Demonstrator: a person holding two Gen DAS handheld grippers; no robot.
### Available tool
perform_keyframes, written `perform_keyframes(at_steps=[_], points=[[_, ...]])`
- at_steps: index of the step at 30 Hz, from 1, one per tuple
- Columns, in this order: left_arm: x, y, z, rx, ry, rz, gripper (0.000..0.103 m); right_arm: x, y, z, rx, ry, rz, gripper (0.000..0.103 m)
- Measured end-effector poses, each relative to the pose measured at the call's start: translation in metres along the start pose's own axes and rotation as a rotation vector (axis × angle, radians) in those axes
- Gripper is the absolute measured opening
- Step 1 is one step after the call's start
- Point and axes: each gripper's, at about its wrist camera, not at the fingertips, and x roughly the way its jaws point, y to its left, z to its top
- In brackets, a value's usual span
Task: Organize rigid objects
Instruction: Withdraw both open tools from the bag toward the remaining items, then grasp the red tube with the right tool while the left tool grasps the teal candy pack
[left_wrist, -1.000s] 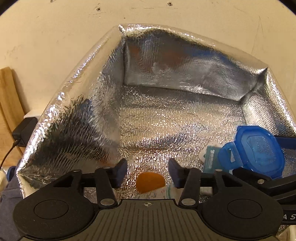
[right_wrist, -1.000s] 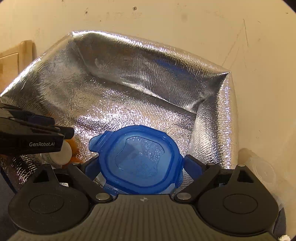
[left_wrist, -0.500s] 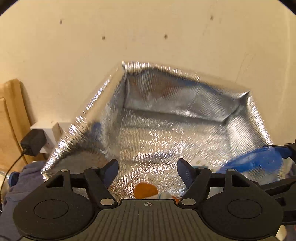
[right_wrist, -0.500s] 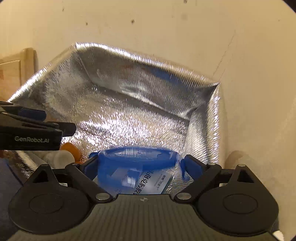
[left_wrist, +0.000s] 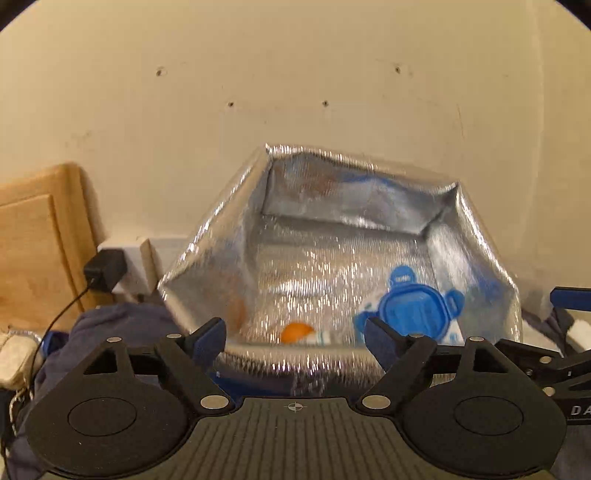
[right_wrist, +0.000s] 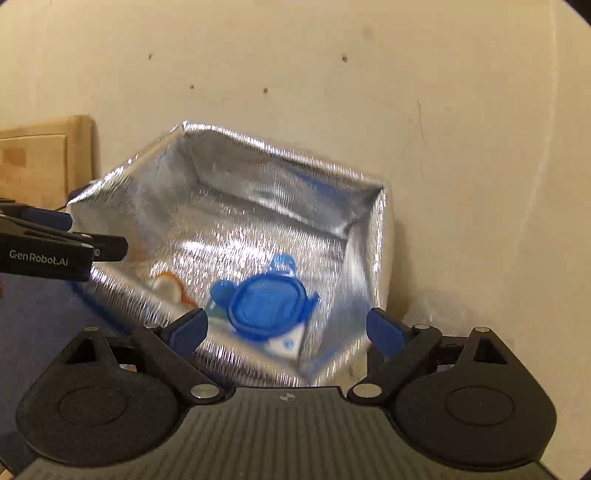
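Inside the foil-lined bag (right_wrist: 258, 206), near its right wall, a blue container (right_wrist: 267, 308) lies, seemingly atop a carton; left gripper (left_wrist: 295, 338) and right gripper (right_wrist: 286, 330) gape wide, empty.

Both rigs look the same: the left claw (left_wrist: 293, 341) and right claw (right_wrist: 286, 330) have matte black bodies, ribbed centre panels with a tiny crosshair mark, round pivot housings, silver screws, and blue fingertip pads (right_wrist: 190, 328). White "GenRobot.AI" lettering runs along the left one's side.
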Motion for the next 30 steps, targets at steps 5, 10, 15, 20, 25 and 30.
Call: perform_keyframes(at_steps=[5,10,15,20,25,30], points=[[-0.009,-0.004,-0.026,0.029,0.029,-0.014,0.087,-0.012,0.011,-0.029,0.008,0.030,0.081,0.090],[0.003,-0.010,-0.049,0.066,0.093,-0.005,0.087,0.003,0.026,-0.055,-0.013,0.115,0.178,0.078],[0.027,-0.010,-0.063,0.068,0.155,0.007,0.087,0.032,0.036,-0.063,-0.046,0.137,0.192,0.072],[0.038,-0.007,-0.069,0.061,0.176,0.013,0.087,0.054,0.033,-0.060,-0.046,0.157,0.234,0.072],[0.045,-0.004,-0.071,0.062,0.188,0.013,0.087,0.065,0.037,-0.055,-0.084,0.160,0.248,0.069],[0.048,-0.001,-0.072,0.048,0.195,0.017,0.087,0.073,0.046,-0.056,-0.095,0.170,0.294,0.055]])
